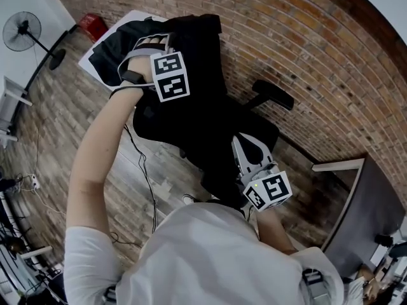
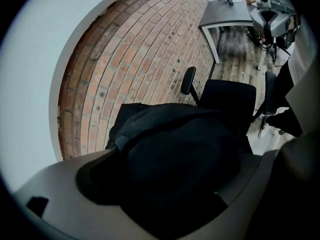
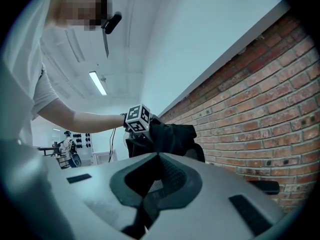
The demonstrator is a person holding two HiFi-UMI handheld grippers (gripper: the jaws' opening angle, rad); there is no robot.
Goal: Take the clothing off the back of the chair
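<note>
Observed from the room: a person in a white T-shirt [image 1: 210,253] stands over a black office chair [image 1: 273,95] set against a red brick wall [image 1: 305,56].

Task item: a black fabric garment [image 1: 191,49] is draped over the top of the chair's backrest and hangs down both faces of it. It has not come off the chair.

Left gripper [image 1: 151,43]: the arm is stretched out and the tool is tilted down onto the top of the backrest. Its grey fingers [image 2: 65,184] are released and spread wide. The bunched upper fold of the garment fills the whole space between them and lies against their inner faces, with more fabric falling away beyond the tips. The chair's seat and one armrest show past the fingertips, lower down.

Right gripper [image 1: 238,140]: held low and close to the person's body, pointing level. Its fingers are clenched together with nothing between them. The garment is ahead of and above these fingertips, well apart from them, and the brick wall runs along their right.

Markings: each gripper carries a cube faced with black-and-white square patterns, and these are the only marks that can be made out.

Surroundings: a grey desk [image 2: 225,11] stands beyond the chair along the wall, and a pedestal fan [image 1: 22,30] stands on the wood-plank floor [image 1: 57,126] off to the left fingers' outer side.
</note>
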